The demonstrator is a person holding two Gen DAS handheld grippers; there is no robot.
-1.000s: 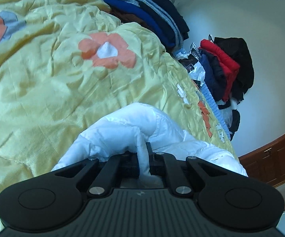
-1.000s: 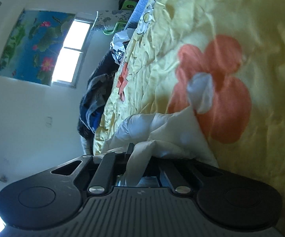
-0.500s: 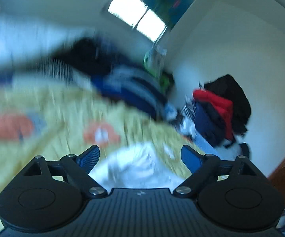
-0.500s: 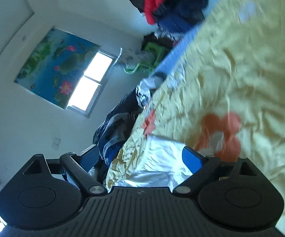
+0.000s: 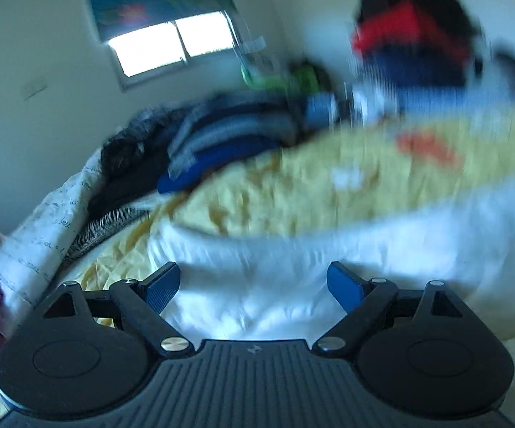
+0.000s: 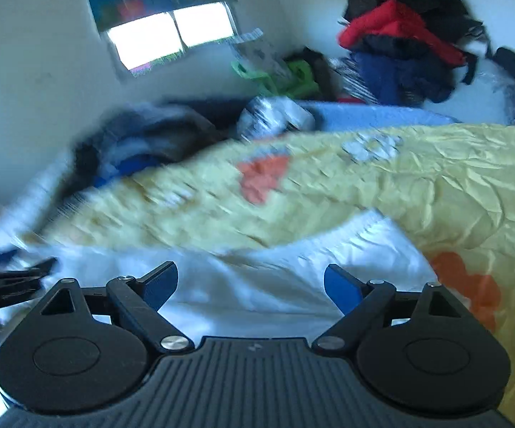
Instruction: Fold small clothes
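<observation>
White garment below open left claw

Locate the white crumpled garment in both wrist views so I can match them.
Left wrist: white crumpled garment, lower centre, running right, blurred.
Right wrist: the same garment, lower centre, on the yellow flowered bedspread.
Shared landmark: bright window, upper left.
</observation>
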